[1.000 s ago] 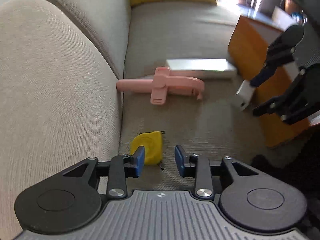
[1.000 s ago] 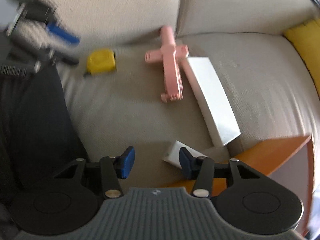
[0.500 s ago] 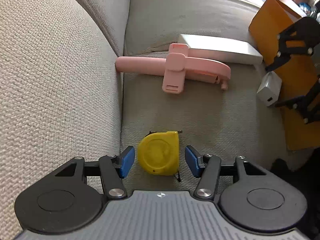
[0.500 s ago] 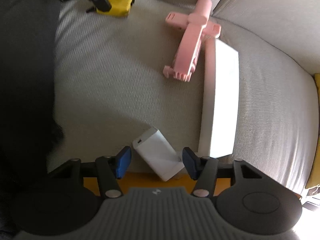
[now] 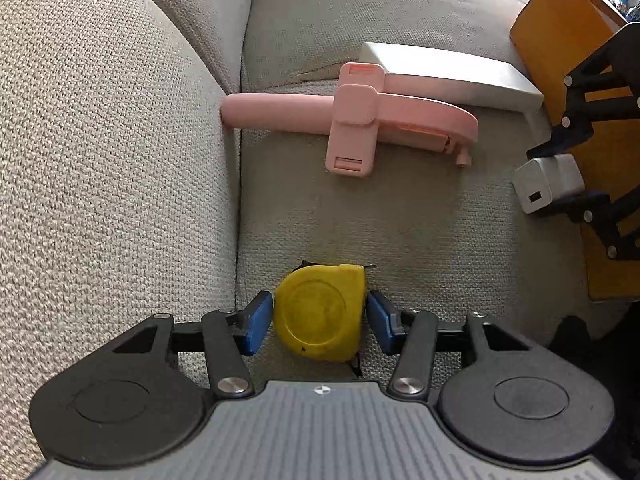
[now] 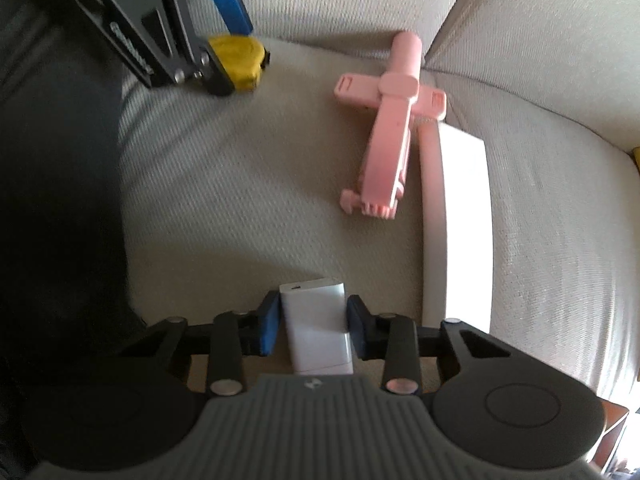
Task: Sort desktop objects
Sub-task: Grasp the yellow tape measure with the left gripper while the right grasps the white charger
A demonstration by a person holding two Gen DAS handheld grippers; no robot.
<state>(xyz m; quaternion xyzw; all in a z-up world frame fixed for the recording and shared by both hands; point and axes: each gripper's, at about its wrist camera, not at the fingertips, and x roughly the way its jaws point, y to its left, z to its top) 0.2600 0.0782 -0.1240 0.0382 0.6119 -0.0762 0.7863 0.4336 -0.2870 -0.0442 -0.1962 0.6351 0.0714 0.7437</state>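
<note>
Left wrist view, left to right: a coarse-woven beige sofa arm (image 5: 100,160) fills nine o'clock; at six o'clock the left gripper (image 5: 320,326) points down over the ribbed seat cushion (image 5: 420,232), its jaws closing, with the blue pads (image 5: 256,326) flanking a yellow tape measure (image 5: 320,312), a rounded, smooth plastic case lying flat; a slim gap shows at either pad, so no firm hold is seen. At twelve o'clock lies a pink plastic phone holder (image 5: 356,120), a cylindrical handle crossed by a flat clamp, touching a white oblong box (image 5: 448,76) behind it. At three o'clock a white charger (image 5: 548,184), a smooth block with one port, sits between the black fingers of the right gripper (image 5: 568,178), beside an orange wooden board (image 5: 560,40). Right wrist view, left to right: a dark garment at nine o'clock; the left gripper (image 6: 224,52) and tape measure (image 6: 240,60) at eleven o'clock; at six o'clock the right gripper (image 6: 314,330), jaws closing, its blue pads (image 6: 270,328) pressed against the charger (image 6: 316,328); holder (image 6: 392,128) at one o'clock, box (image 6: 460,224) at three.
</note>
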